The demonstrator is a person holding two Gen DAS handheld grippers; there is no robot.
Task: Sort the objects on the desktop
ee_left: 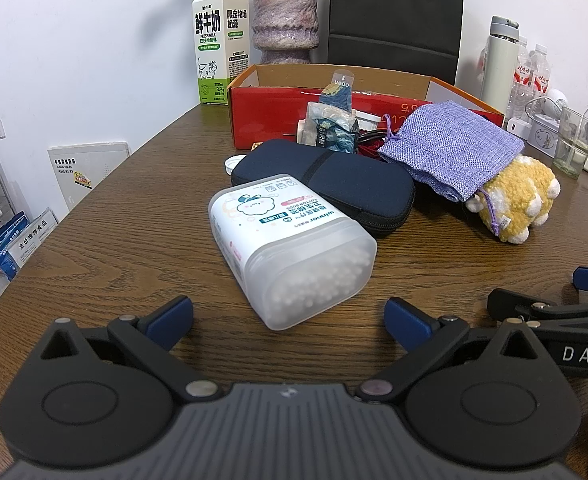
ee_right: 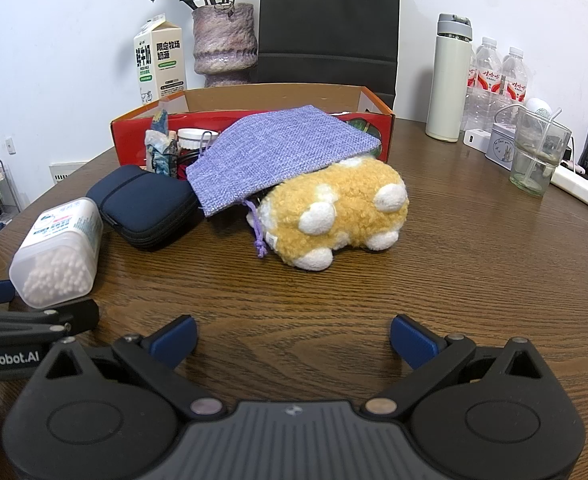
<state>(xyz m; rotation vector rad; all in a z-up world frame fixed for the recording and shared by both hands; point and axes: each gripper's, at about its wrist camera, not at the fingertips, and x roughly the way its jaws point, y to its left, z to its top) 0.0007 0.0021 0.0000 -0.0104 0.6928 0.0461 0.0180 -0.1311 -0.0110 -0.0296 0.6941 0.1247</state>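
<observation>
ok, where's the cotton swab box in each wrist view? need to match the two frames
Left wrist: the cotton swab box lies on its side at centre frame, just ahead of the open left gripper, its far end against the navy pouch.
Right wrist: same box at the far left edge, well left of the open right gripper.
Shared landmark: the red cardboard box behind the pile, also visible here.

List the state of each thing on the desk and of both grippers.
Left gripper: open, empty.
Right gripper: open, empty.
Cotton swab box: lying on its side.
Navy case: zipped, flat.
Purple pouch: draped over plush toy.
Red box: open-topped.
</observation>
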